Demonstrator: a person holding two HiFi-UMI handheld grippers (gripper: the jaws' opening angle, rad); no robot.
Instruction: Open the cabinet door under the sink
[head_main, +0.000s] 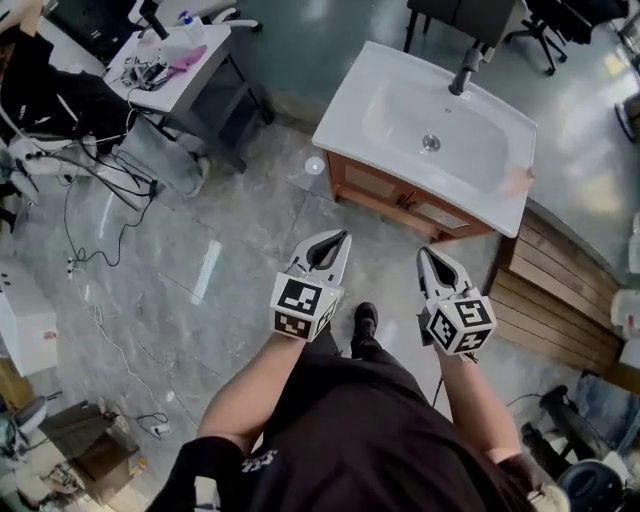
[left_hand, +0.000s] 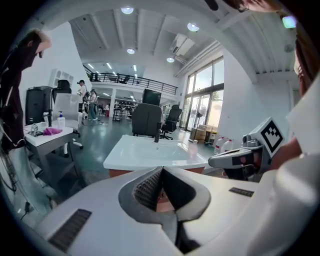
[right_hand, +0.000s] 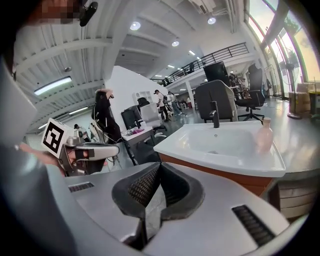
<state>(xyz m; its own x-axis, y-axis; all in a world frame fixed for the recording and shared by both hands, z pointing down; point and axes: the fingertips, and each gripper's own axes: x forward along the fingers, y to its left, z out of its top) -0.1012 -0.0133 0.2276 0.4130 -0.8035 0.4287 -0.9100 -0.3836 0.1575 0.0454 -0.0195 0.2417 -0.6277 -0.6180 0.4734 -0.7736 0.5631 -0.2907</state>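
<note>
- Both pressed together, empty: left gripper (head_main: 343, 236), right gripper (head_main: 425, 252).
- Shut cabinet door (head_main: 378, 186) sits under sink (head_main: 345, 105), straight ahead of both, not touching; right gripper looks slightly nearer.

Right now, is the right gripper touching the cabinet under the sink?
Apart. In the right gripper view the cabinet stands well beyond the shut right gripper; the head view shows floor between them.

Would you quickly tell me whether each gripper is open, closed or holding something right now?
Left gripper: closed, holding nothing.
Right gripper: closed, holding nothing.
</note>
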